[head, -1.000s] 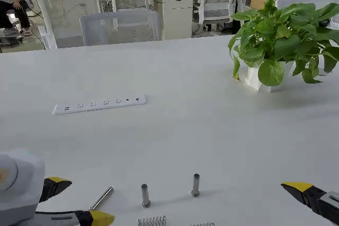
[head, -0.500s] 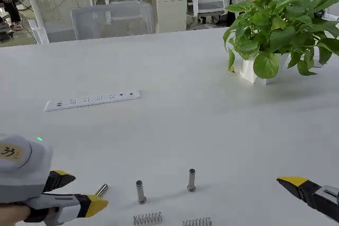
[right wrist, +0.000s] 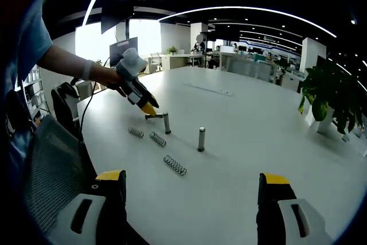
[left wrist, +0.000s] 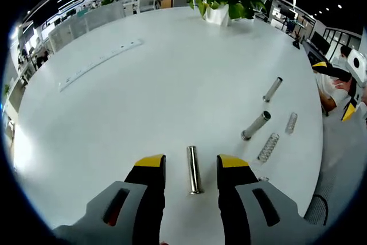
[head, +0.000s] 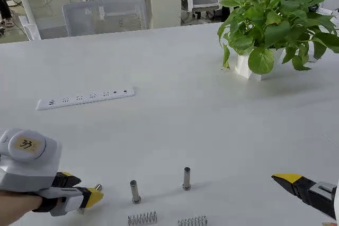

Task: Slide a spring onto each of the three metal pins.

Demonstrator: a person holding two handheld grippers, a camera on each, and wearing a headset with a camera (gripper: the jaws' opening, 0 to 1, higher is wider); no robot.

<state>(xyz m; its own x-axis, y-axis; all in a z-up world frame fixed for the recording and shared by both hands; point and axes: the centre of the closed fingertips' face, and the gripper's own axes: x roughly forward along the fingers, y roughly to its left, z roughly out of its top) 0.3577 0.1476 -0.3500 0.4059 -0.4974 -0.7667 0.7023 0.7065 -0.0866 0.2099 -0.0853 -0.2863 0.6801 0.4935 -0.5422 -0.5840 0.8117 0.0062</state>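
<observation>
White workbench [head: 185,104] in an open-plan office: first pin about to be picked up, no spring fitted yet.

Left gripper [head: 83,190] is angled down low at the near left. Its yellow-tipped jaws sit a narrow gap apart on either side of the lying polished metal pin [left wrist: 192,169], apparently not clamped on it. Two upright metal pins [head: 134,191] [head: 186,178] stand just to its right, both bare. Coiled steel springs [right wrist: 157,139] lie loose on the table, nearer than the pins. Right gripper [right wrist: 193,179] hovers level at the near right, well apart from the parts, jaws wide and holding nothing. Judged step: securing the fallen pin. The next move calls for closing squarely on its shaft and standing it up or presenting it for a spring, since the round pin may roll.
</observation>
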